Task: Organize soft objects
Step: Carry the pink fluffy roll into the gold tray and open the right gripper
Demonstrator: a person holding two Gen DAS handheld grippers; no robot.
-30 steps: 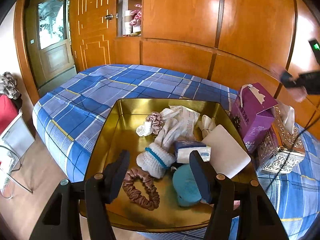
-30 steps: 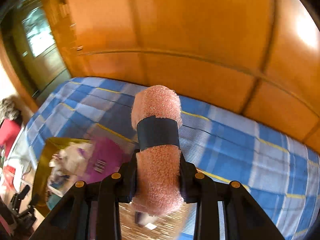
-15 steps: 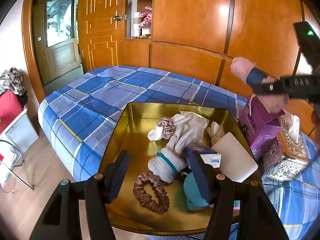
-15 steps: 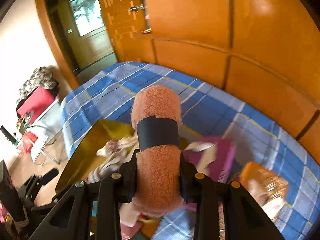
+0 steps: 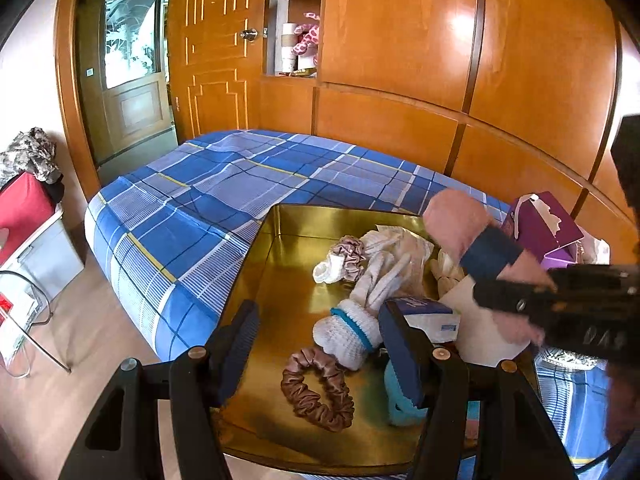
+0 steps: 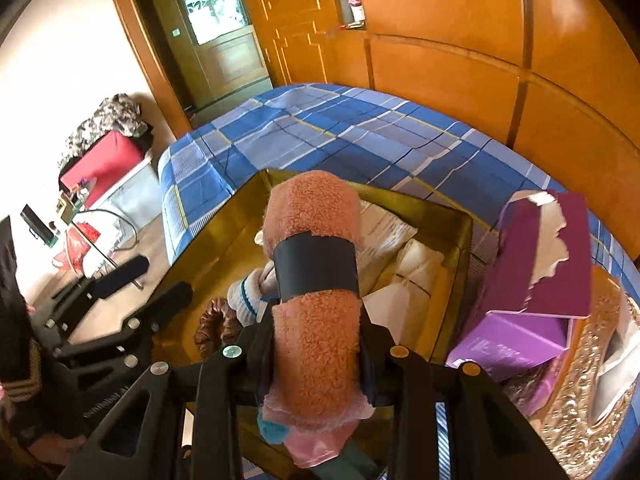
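The right gripper (image 6: 316, 344) has its jaws clamped on a soft, squashable rolled pink towel (image 6: 316, 216), gripped below its dark band, above the gold tray (image 5: 280, 264); the left gripper (image 5: 320, 344) has its jaws apart, empty.

text: none legible | right gripper (image 5: 576, 308) (marking blurred, unreadable)

The wall panelling (image 5: 400, 40) is varnished wood, glossy enough to throw back bright glare. The tray (image 5: 280, 264) looks like polished gold-toned metal, mirror-smooth inside. On the bed, the checked sheet (image 5: 208, 208) is flat woven cloth, matt. The rolled towel (image 6: 316, 280) is nubbly peach fleece, bound by a smooth dark band (image 6: 316, 266). The scrunchie (image 5: 316, 390) has a satin sheen. The purple box (image 6: 536, 264) is matt cardboard with torn paper edges. Both grippers, left (image 5: 320, 352) and right (image 6: 316, 344), are matt black plastic.
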